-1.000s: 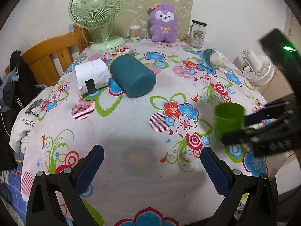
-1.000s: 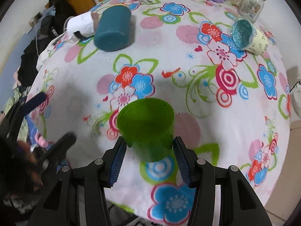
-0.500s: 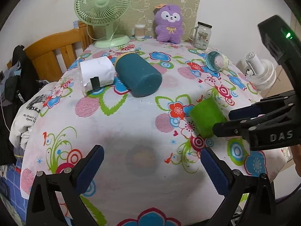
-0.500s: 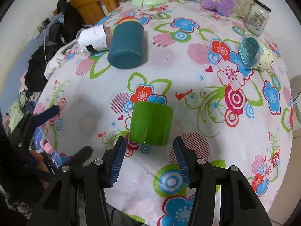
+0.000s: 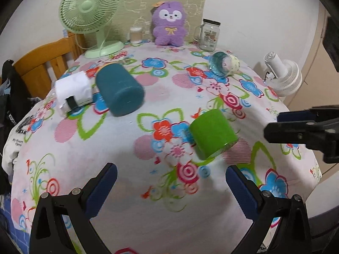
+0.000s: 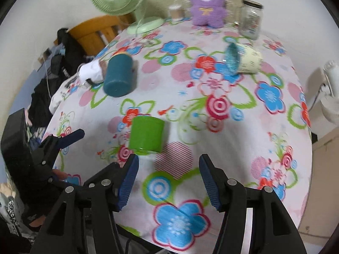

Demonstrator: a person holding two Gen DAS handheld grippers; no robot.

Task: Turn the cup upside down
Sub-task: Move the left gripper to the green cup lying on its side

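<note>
Now released | cup (image 6: 147, 135) out of right gripper (image 6: 168, 183), inverted on table (image 5: 148, 190) | both grippers spread, left gripper (image 5: 170, 188) idle | flip looks done

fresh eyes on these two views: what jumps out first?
The loud floral tablecloth fills both views. On it, the bright green cup sits free near the front edge, just ahead of the open right claw; the open left claw holds nothing either. Further back lie a tipped teal cylinder beside a white paper-wrapped roll, with a purple plush and a pale green fan along the wall.
</note>
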